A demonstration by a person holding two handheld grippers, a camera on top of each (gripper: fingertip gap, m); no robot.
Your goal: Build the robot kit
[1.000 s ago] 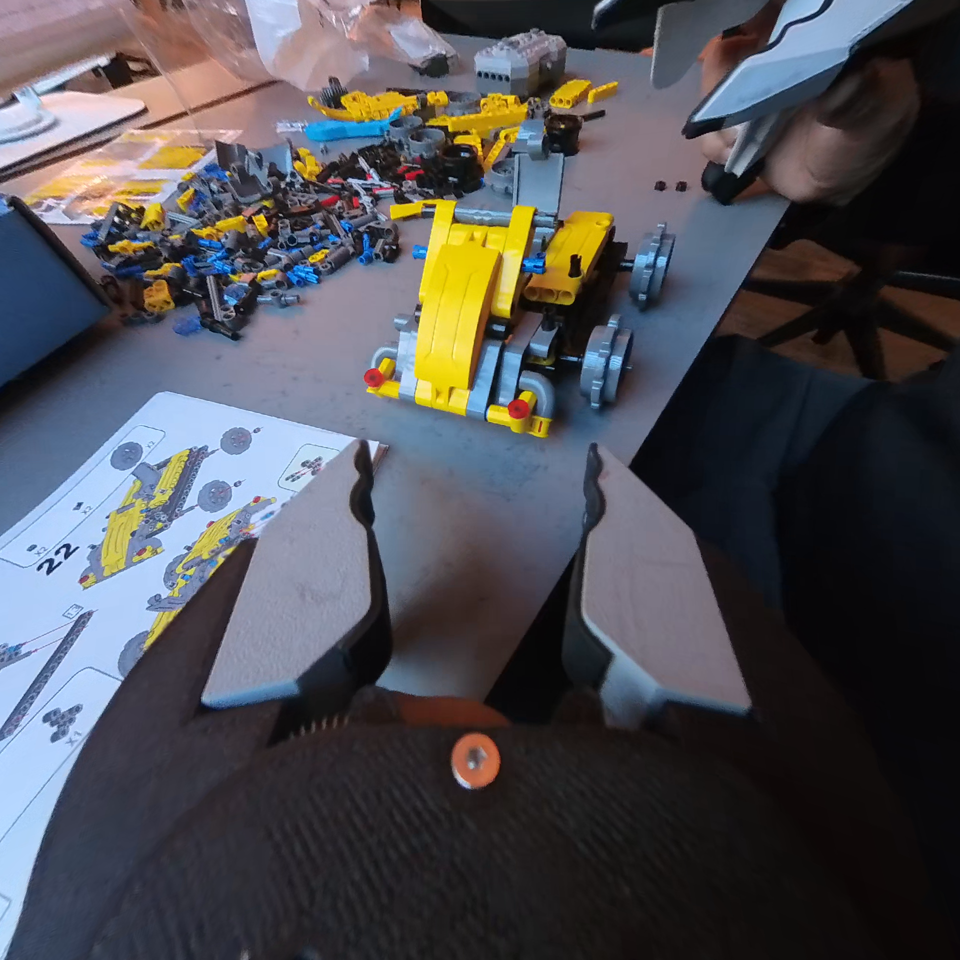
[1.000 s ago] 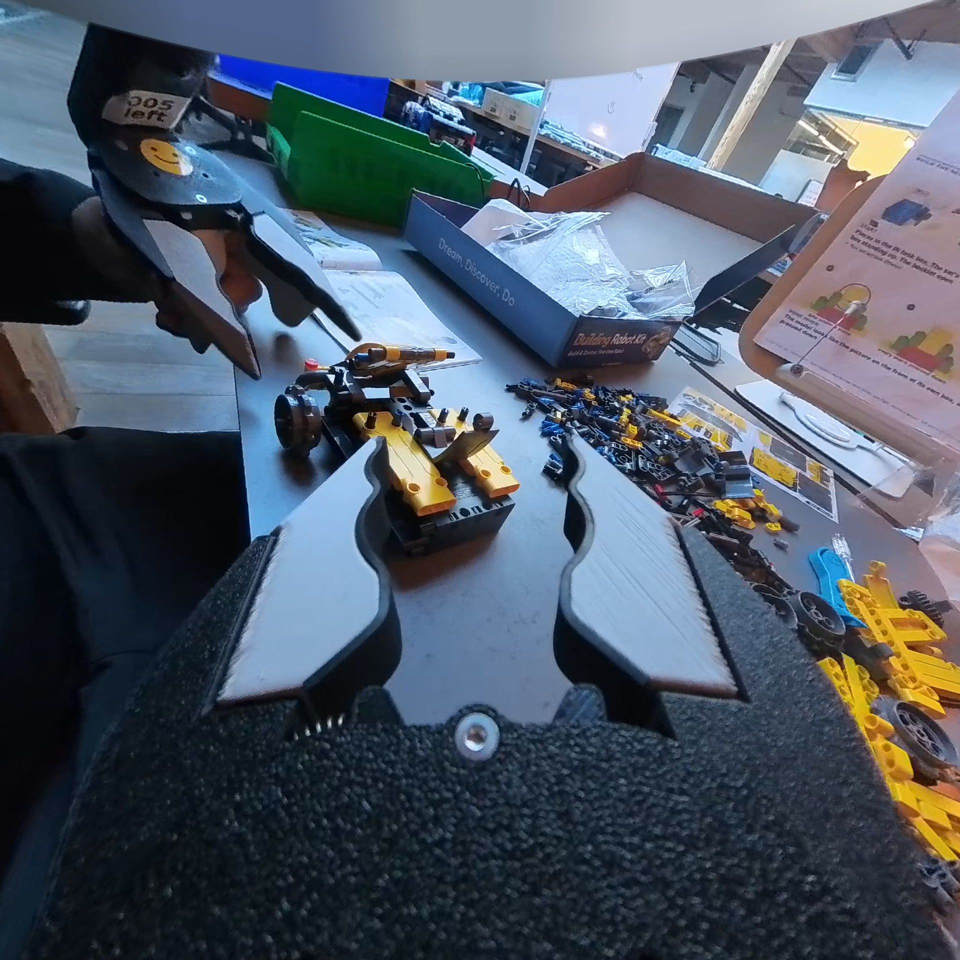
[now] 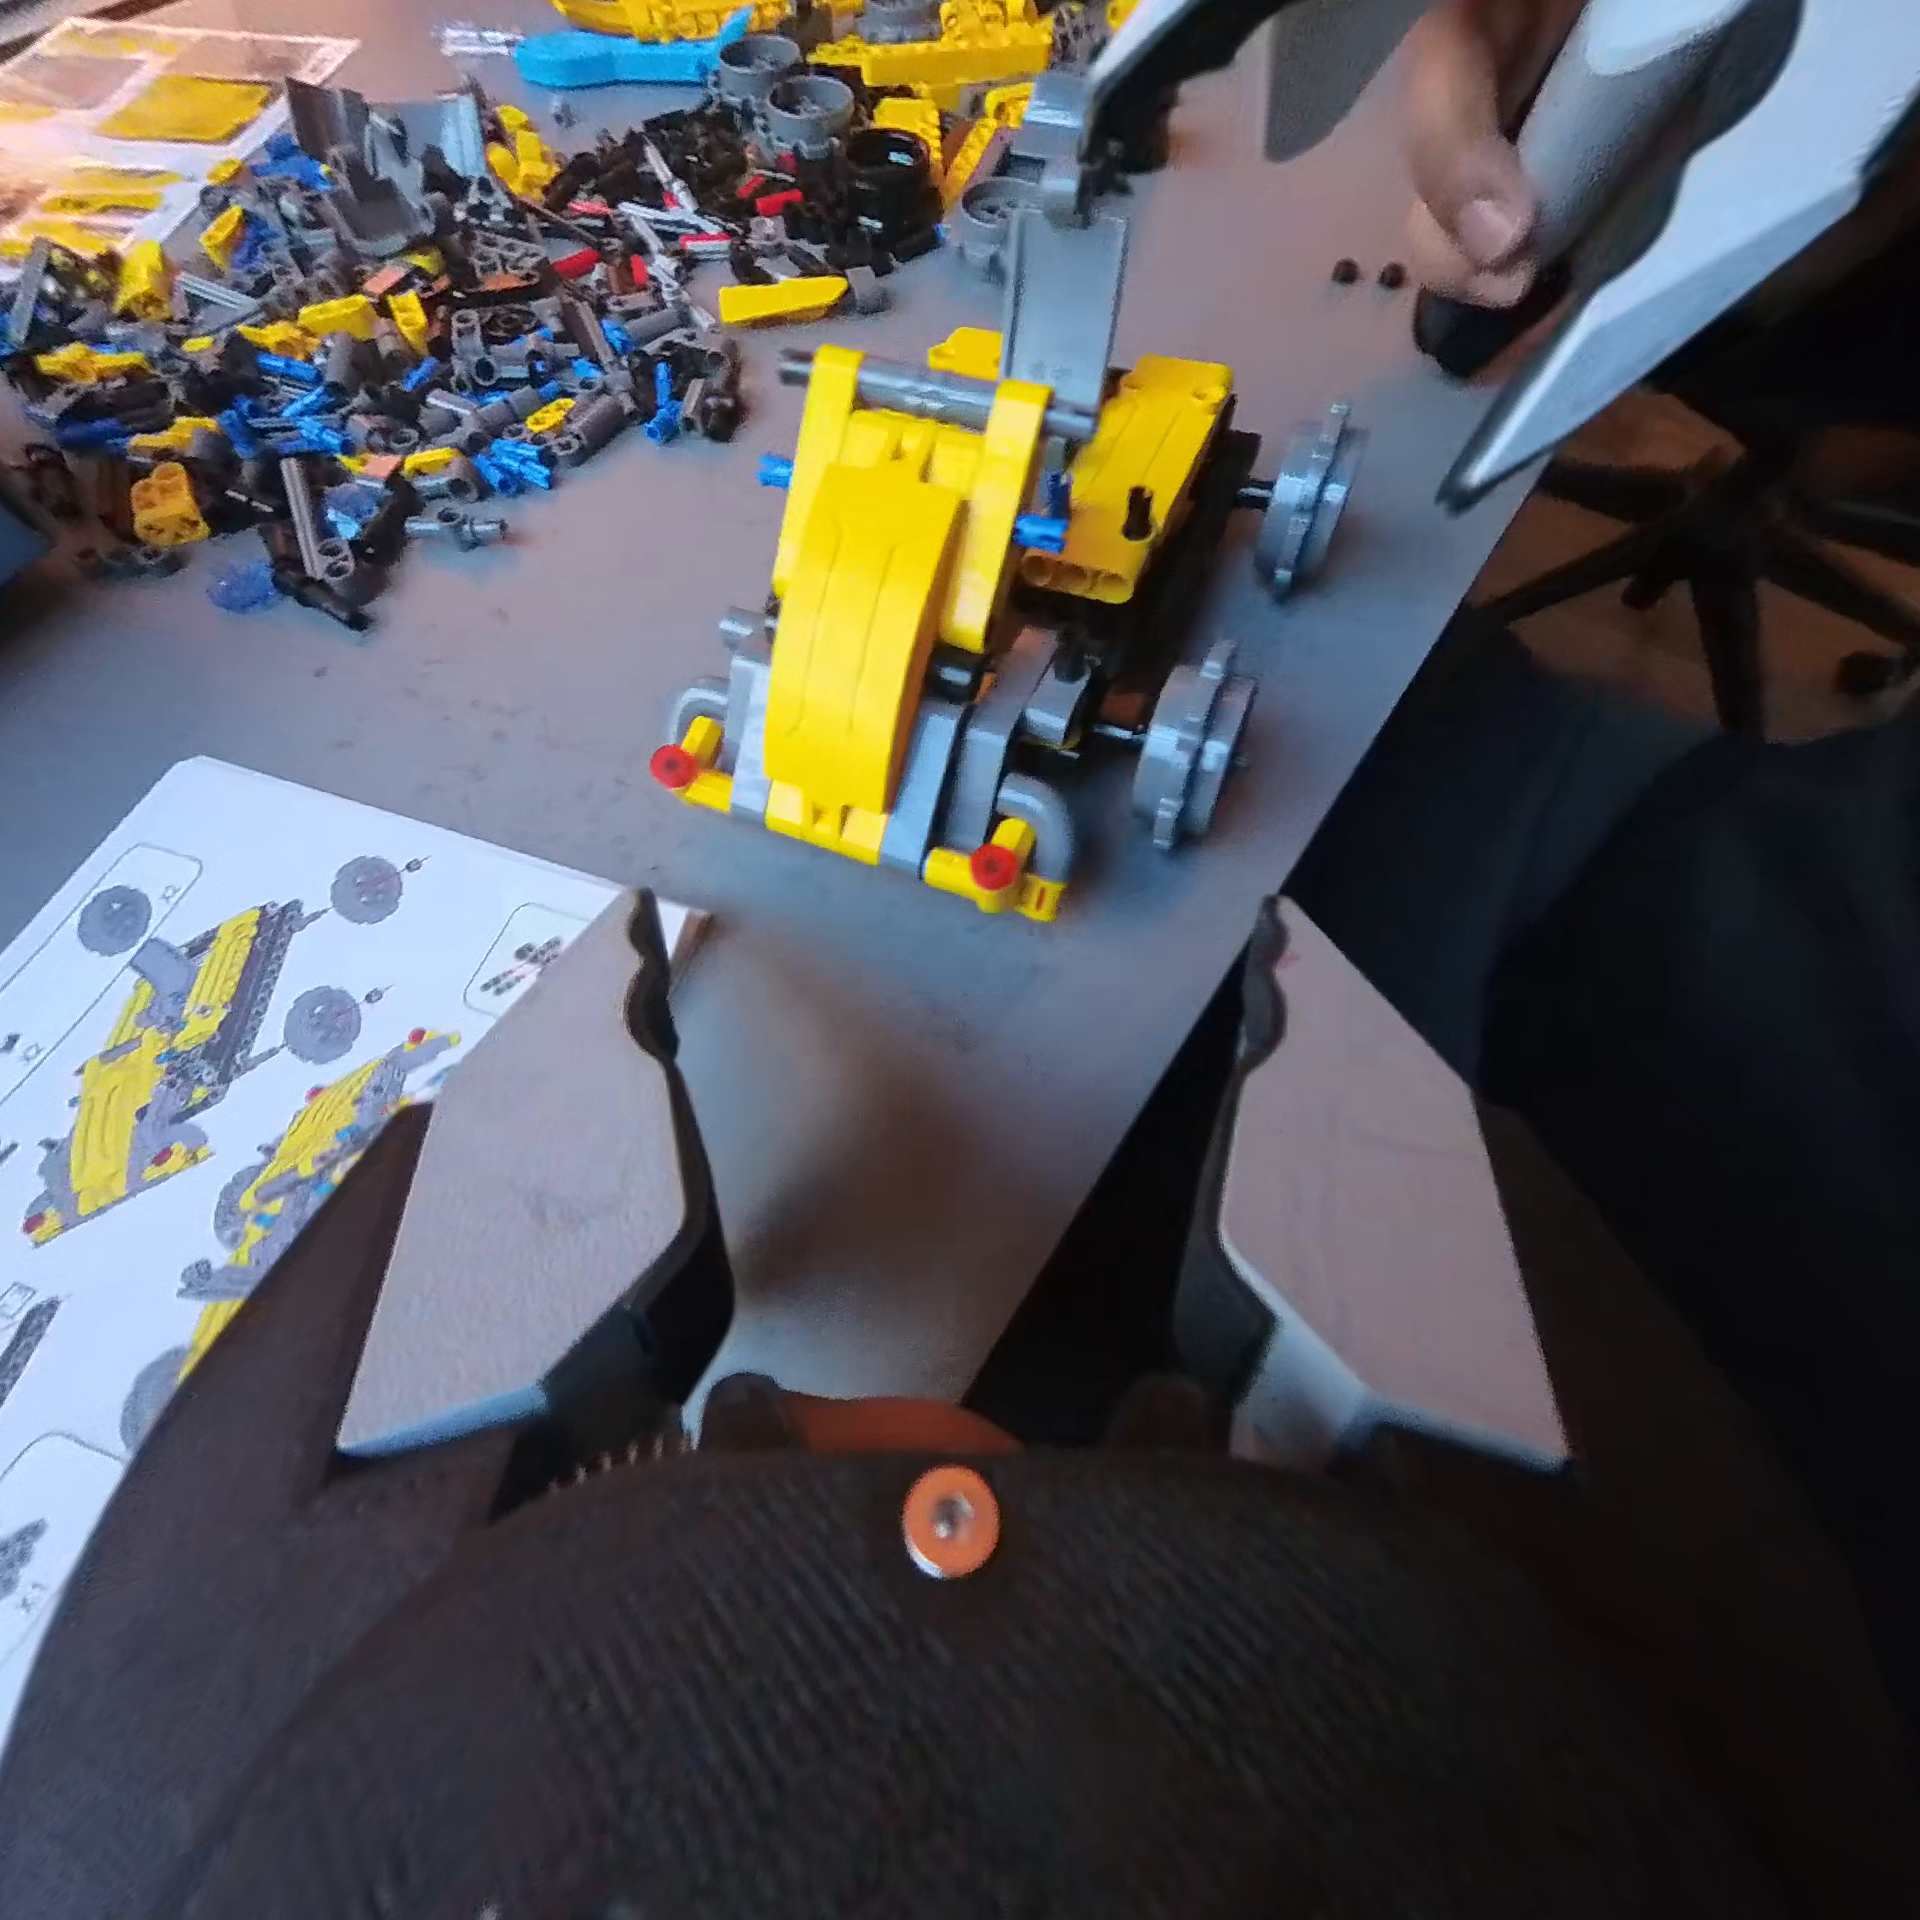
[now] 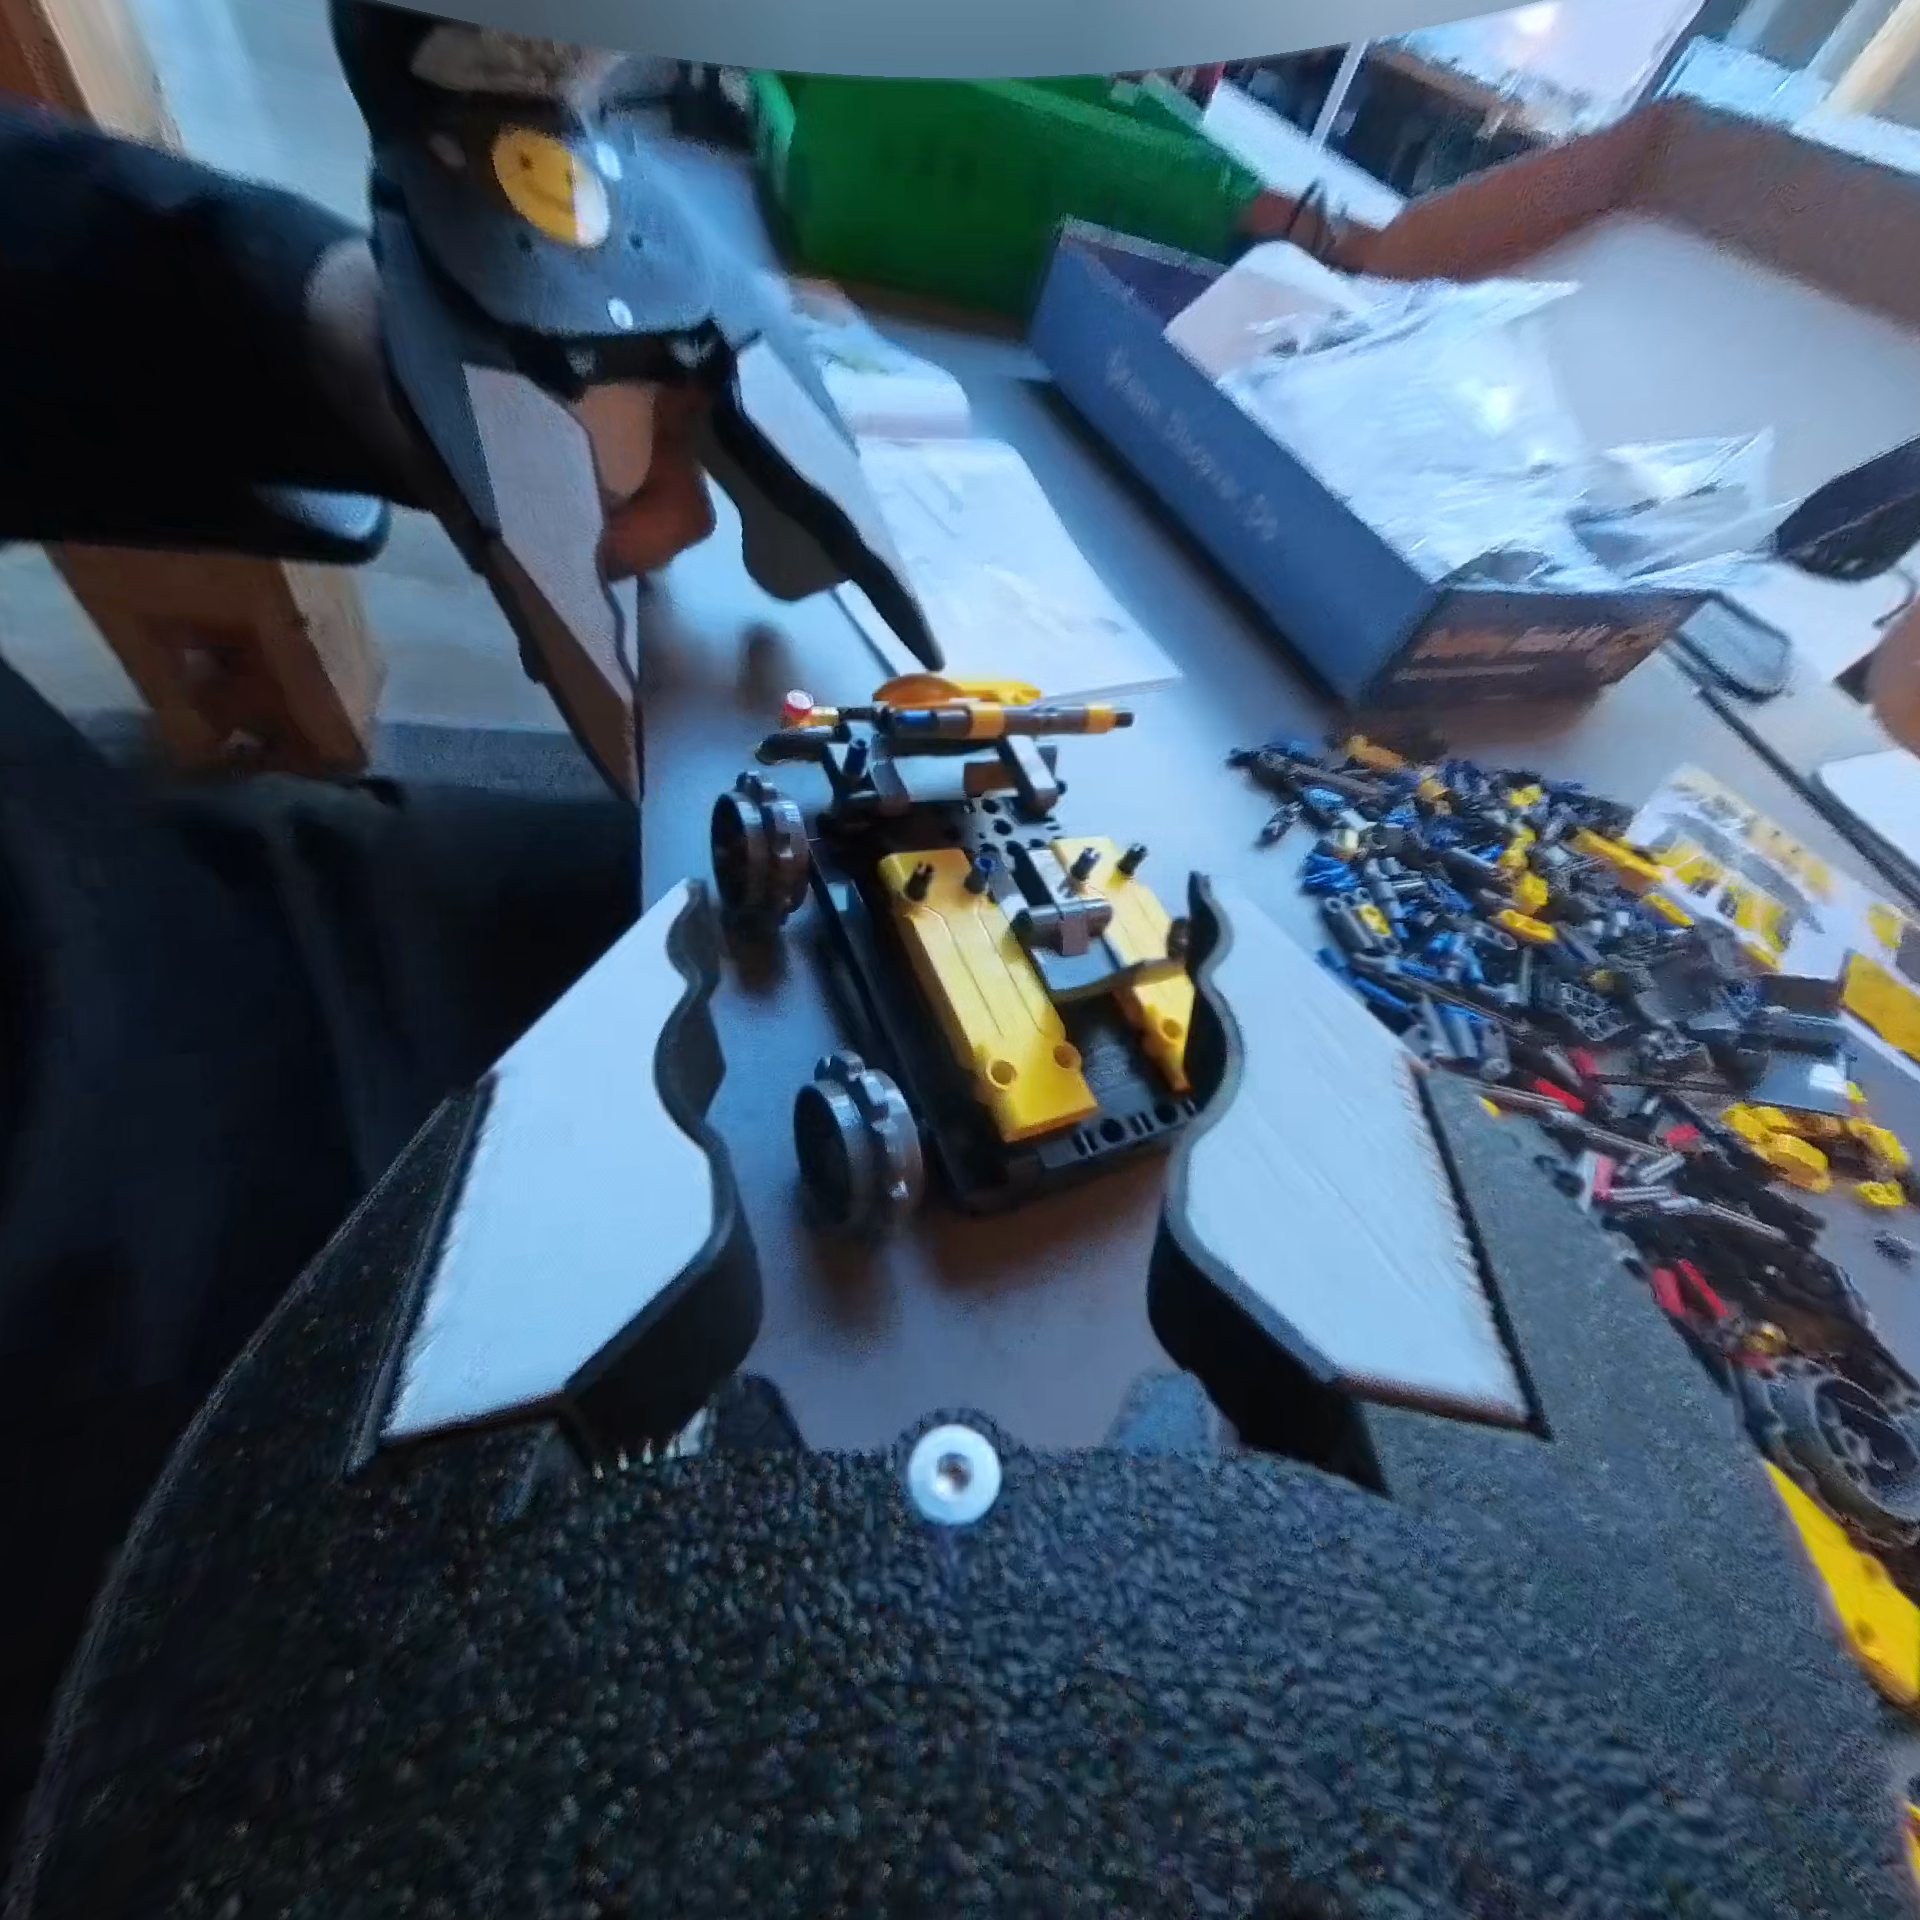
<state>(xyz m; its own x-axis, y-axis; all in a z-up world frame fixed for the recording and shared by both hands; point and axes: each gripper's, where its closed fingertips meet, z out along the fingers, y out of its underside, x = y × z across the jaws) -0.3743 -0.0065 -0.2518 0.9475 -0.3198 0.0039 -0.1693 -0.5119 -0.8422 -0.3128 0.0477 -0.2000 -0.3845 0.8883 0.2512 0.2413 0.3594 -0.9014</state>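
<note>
A partly built yellow and grey brick car (image 3: 935, 623) stands on the grey table near its right edge, with grey wheel hubs on its right side. My left gripper (image 3: 951, 914) is open and empty, just in front of the car's nose. In the right wrist view the same car (image 4: 987, 966) lies between my open fingers. My right gripper (image 4: 951, 904) is open around the car's rear, not closed on it. The right gripper also shows in the left wrist view (image 3: 1621, 208) above the car's far end. The left gripper shows in the right wrist view (image 4: 665, 436) beyond the car.
A heap of loose bricks (image 3: 395, 312) lies left of the car, also in the right wrist view (image 4: 1558, 987). An instruction booklet (image 3: 239, 1039) lies at the near left. A blue box (image 4: 1299, 499) with plastic bags and green bins (image 4: 966, 177) stand behind. The table edge (image 3: 1382, 769) runs close on the right.
Both grippers have moved closer to the car. The right gripper's fingers now stand around the car's rear. The car has not moved.
</note>
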